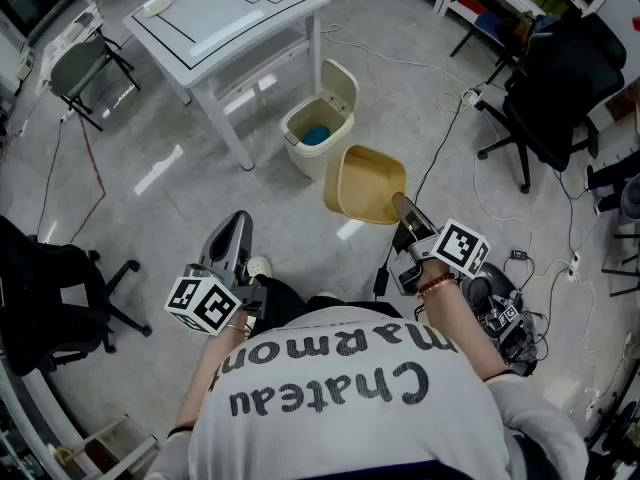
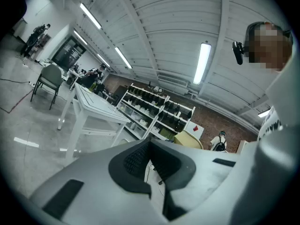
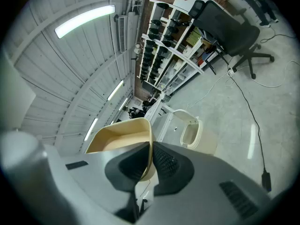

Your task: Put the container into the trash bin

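- One tan container (image 1: 365, 183), in the air just beside the one trash bin (image 1: 308, 158).
- Right gripper (image 1: 400, 204): jaws clamped on the container's rim.
- Left gripper (image 1: 235, 225): jaws together, holding nothing.
- The bin's lid stands open, with one blue item (image 1: 316, 135) inside.
- One white bench (image 1: 230, 8) stands beyond.

right gripper (image 1: 399, 205) holding container (image 1: 366, 182), near open trash bin (image 1: 292, 128)
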`<state>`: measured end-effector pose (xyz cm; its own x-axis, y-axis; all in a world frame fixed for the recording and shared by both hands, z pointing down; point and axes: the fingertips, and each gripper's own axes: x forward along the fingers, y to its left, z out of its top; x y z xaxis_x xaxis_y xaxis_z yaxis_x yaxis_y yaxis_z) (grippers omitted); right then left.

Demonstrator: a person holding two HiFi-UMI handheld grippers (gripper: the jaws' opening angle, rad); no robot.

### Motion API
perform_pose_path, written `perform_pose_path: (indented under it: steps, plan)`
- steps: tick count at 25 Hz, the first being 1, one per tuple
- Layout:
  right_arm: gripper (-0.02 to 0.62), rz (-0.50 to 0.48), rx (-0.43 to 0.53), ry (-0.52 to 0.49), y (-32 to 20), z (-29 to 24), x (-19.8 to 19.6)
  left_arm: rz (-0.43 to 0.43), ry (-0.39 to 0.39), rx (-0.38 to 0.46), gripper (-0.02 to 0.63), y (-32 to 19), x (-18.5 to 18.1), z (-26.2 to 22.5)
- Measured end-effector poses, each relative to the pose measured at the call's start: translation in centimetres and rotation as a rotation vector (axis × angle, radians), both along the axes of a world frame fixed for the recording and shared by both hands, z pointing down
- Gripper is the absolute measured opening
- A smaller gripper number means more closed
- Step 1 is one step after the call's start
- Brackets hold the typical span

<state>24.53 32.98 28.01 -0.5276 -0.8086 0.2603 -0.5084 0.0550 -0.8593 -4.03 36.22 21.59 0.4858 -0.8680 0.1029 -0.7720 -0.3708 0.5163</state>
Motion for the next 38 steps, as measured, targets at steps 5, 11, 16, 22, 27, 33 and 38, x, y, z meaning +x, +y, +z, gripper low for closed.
perform_pose_path:
  steps: [5,11,16,22,27,33,38]
  plan:
    - [0.040,0.006,-0.018,-0.003,-0.4,0.6,0.3,0.008,-0.003,-0.010,0.023,0.0,0.0,0.0]
    - [0.040,0.016,-0.071,-0.024,-1.1,2.9,-1.0,-0.034,-0.007,-0.054,0.023,0.1,-3.0,1.4]
    - [0.040,0.038,-0.118,-0.073,-3.0,4.1,-2.0,-0.054,0.031,-0.085,0.023,-1.9,-4.5,2.6]
    - [0.040,0.138,-0.187,-0.215,-8.5,5.0,-2.9,-0.077,0.063,-0.091,0.023,-8.0,-6.8,3.3]
    - [0.040,0.187,-0.171,-0.220,-14.6,4.1,-5.4,-0.081,0.068,-0.086,0.023,-15.2,-10.7,2.8]
    - [0.040,0.250,-0.139,-0.205,-22.2,1.9,-7.7,0.039,0.024,-0.020,0.023,-25.6,-12.1,-0.5]
    - [0.040,0.309,-0.119,-0.205,-26.4,1.6,-9.5,0.144,-0.005,0.019,0.023,-31.0,-12.6,-1.7]
